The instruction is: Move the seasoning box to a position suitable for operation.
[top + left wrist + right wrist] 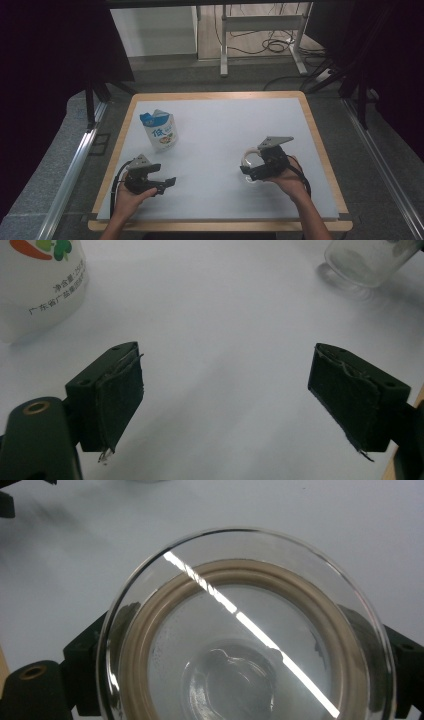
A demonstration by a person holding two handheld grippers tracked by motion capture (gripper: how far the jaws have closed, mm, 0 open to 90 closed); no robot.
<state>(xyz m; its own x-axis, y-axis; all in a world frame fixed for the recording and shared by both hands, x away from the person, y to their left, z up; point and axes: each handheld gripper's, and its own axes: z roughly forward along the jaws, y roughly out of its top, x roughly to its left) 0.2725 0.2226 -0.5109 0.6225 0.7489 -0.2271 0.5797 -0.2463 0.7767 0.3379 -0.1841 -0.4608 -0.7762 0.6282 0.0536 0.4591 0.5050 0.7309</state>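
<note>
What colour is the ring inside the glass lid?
Beige ring inside the glass lid; clearest in the right gripper view.

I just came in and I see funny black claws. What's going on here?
A person sits at a white table with a gripper in each hand. The right gripper is clamped around a clear glass jar with a tan ring inside its rim. The left gripper is open and holds nothing, resting near the table's front. A white pouch with a blue top stands behind it, untouched.
</note>
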